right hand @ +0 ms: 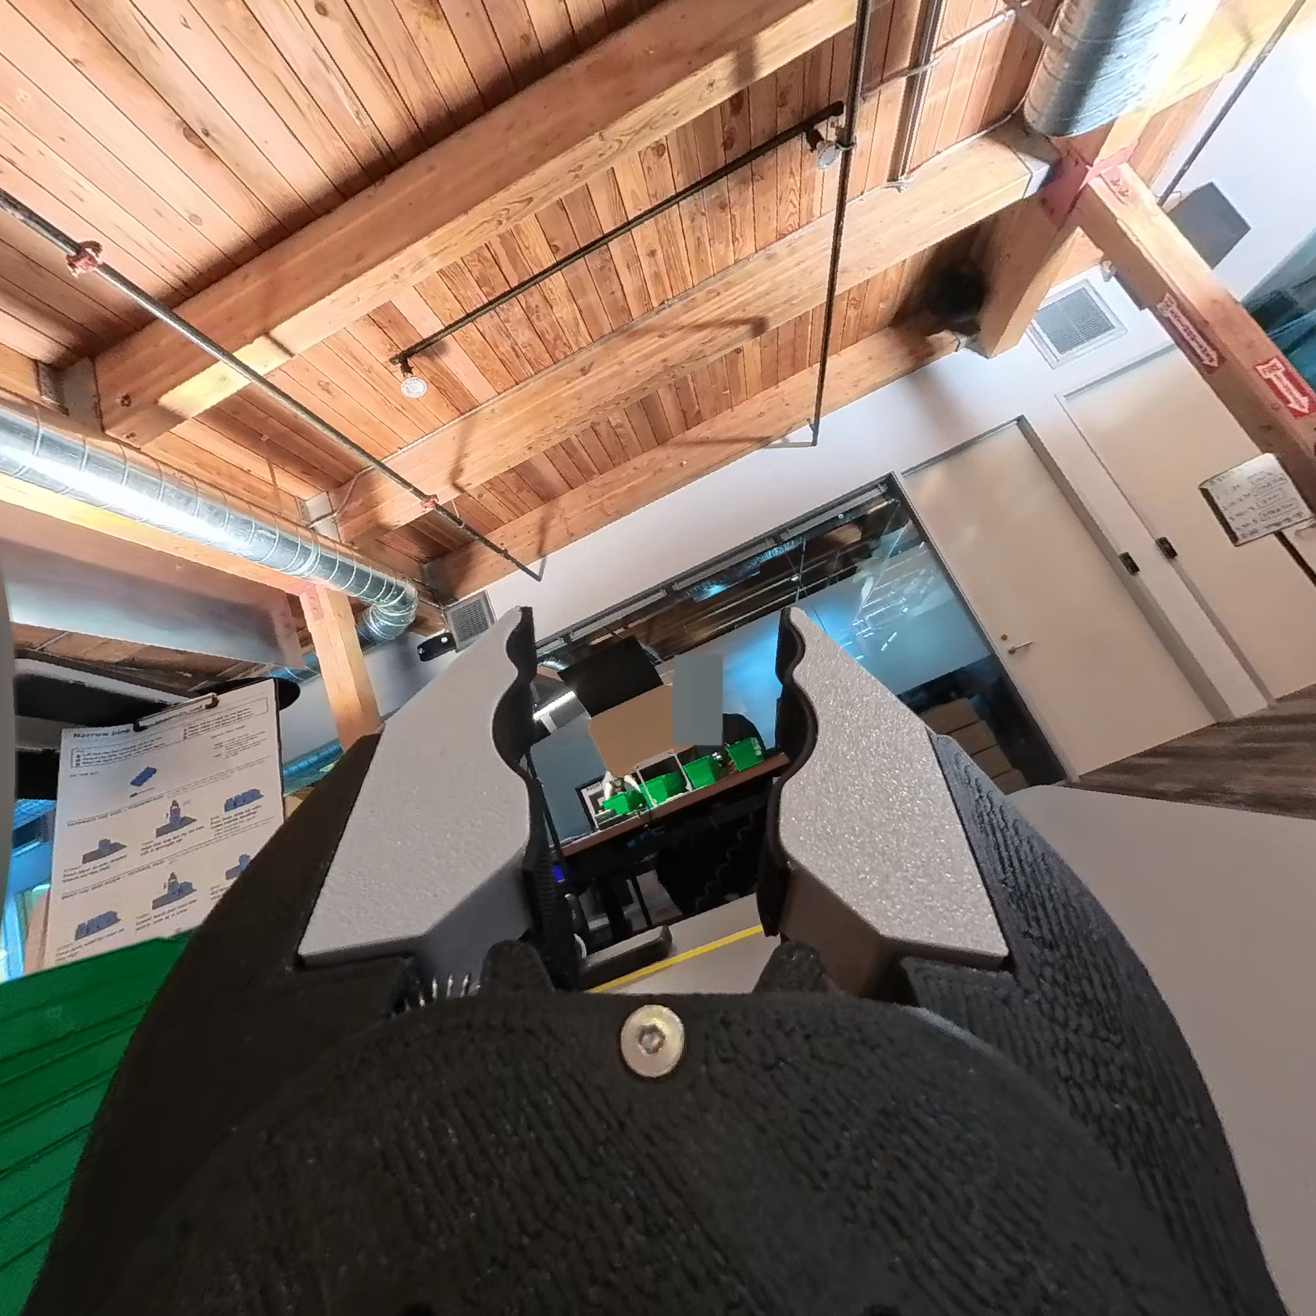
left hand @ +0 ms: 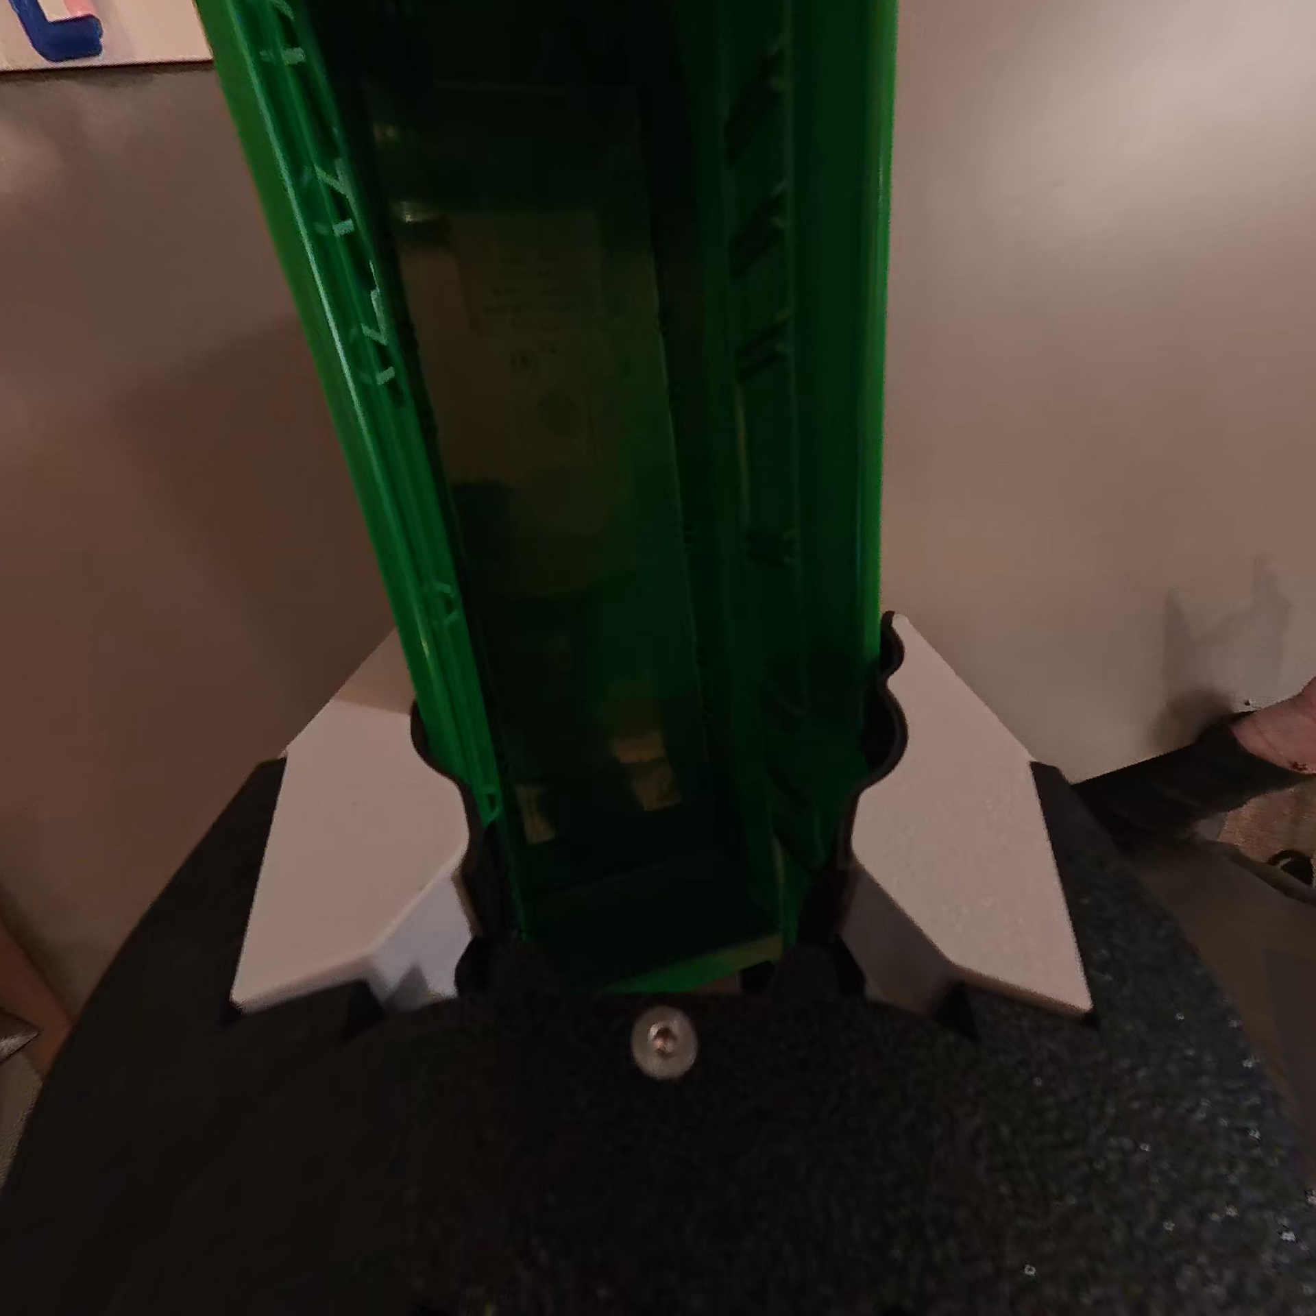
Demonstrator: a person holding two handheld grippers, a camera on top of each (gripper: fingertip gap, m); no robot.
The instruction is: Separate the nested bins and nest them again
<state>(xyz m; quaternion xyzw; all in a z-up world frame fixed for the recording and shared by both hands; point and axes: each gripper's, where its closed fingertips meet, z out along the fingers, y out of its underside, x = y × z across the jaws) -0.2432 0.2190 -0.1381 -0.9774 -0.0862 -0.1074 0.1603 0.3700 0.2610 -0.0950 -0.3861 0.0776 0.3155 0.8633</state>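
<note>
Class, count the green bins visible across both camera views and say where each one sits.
At least 5: one narrow green bin clamped in the left gripper; a green surface, apparently another bin, at the right view's lower left; about three small bins on the distant table. Nested ones may be hidden.

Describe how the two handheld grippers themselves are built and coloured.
Both look alike. The left gripper and right gripper each have a rough, textured black body, one silver hex screw at centre, and two pale grey angular jaws lined with wavy black pads. No cables or sleeves are visible.

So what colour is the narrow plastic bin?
Green, clearest in the left wrist view: narrow plastic bin.
</note>
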